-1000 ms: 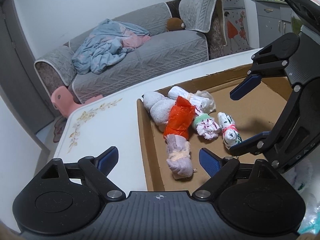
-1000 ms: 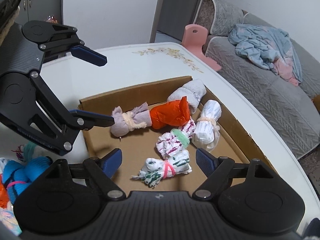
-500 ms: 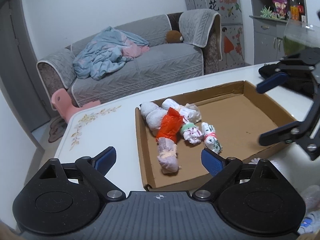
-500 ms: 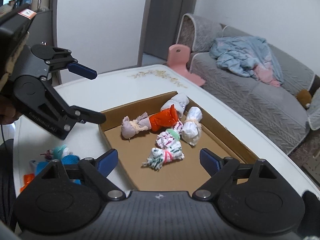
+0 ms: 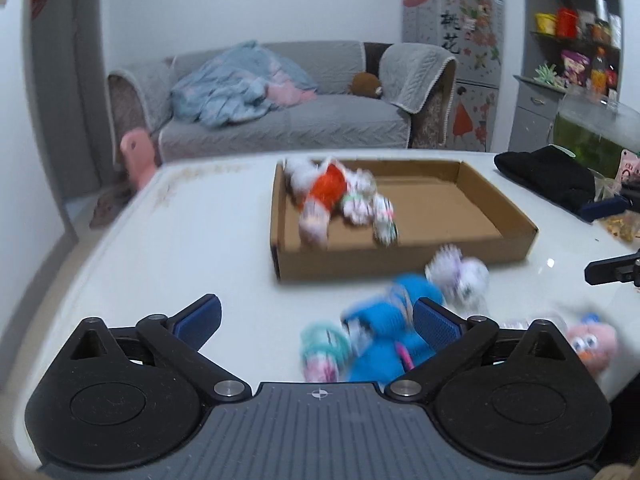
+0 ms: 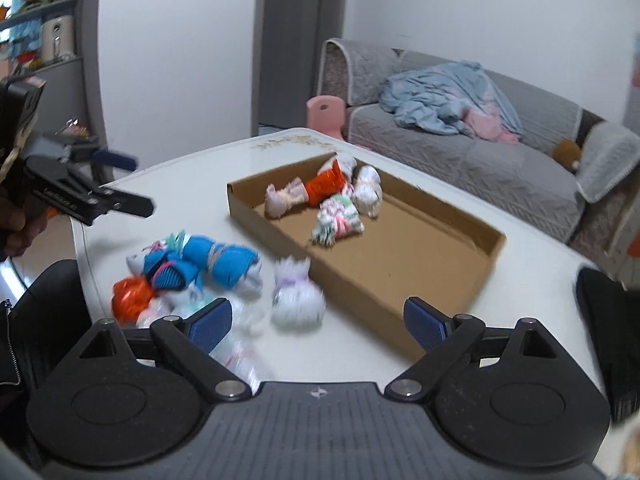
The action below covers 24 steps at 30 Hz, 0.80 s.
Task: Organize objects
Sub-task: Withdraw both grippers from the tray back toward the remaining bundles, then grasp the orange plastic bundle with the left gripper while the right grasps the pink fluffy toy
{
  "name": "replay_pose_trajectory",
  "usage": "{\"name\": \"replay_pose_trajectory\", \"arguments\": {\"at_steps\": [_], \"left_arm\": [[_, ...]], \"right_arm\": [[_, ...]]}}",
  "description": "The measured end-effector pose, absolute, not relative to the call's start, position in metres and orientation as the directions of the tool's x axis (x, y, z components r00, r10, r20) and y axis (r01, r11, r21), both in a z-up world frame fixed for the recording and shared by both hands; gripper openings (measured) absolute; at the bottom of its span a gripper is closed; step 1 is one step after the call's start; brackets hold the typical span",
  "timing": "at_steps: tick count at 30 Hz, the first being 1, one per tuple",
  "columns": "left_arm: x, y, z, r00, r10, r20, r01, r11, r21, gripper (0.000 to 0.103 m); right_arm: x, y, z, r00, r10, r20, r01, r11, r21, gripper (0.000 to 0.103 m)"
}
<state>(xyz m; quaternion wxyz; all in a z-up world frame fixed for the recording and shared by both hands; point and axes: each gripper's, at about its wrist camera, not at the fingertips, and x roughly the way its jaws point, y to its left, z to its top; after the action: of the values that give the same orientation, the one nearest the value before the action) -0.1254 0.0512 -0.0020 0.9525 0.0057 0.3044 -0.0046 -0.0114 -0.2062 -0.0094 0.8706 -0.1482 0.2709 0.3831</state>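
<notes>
A shallow cardboard box [image 5: 496,220] [image 6: 440,248] sits on the white table and holds several rolled sock bundles at its far left end, among them an orange one [image 5: 326,188] [image 6: 324,184]. More bundles lie loose on the table in front of the box: blue ones [image 5: 384,320] [image 6: 224,260], a white one [image 5: 460,276] [image 6: 296,300] and an orange one [image 6: 130,300]. My left gripper [image 5: 316,314] is open and empty, hovering over the loose pile. My right gripper [image 6: 316,320] is open and empty, above the white bundle.
A black cloth [image 5: 548,172] lies on the table right of the box. A grey sofa [image 5: 280,120] with a blue blanket stands beyond the table, with a pink child's chair [image 5: 136,152] beside it. Shelves and a cabinet stand at the far right.
Both grippers have pulled back from over the box toward the table's near side. The loose pile of bundles has come into view. The current frames are motion-blurred.
</notes>
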Motion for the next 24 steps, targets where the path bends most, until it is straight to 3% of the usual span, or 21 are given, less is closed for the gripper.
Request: {"name": "replay_pose_trajectory", "arguments": {"at_steps": [7,12,16,20,24], "left_arm": [[-0.158,0.044,-0.043,0.795,-0.052,-0.604,-0.055,0.986,-0.157,0.102],[-0.158,0.025,-0.062,0.787,-0.067,-0.613,-0.036,0.987,-0.154,0.102],[-0.155,0.014,-0.072,0.778,-0.073,-0.625,-0.028,0.988,-0.151,0.102],[-0.151,0.005,-0.075,0.783,-0.067,-0.618,-0.013,0.992,-0.125,0.102],[-0.151,0.000,-0.076,0.789,-0.066,-0.610,-0.015,0.992,-0.127,0.101]], "right_arm": [[-0.042,-0.223,-0.051,0.567,0.586,-0.579,-0.692,0.720,0.051,0.097],[-0.048,-0.229,-0.074,0.579,0.591,-0.561,-0.653,0.749,0.115,0.097],[-0.052,-0.228,-0.084,0.601,0.563,-0.567,-0.641,0.764,0.079,0.096],[-0.053,-0.231,-0.092,0.599,0.565,-0.568,-0.636,0.766,0.092,0.092],[-0.057,-0.232,-0.099,0.600,0.561,-0.570,-0.636,0.767,0.086,0.079]]}}
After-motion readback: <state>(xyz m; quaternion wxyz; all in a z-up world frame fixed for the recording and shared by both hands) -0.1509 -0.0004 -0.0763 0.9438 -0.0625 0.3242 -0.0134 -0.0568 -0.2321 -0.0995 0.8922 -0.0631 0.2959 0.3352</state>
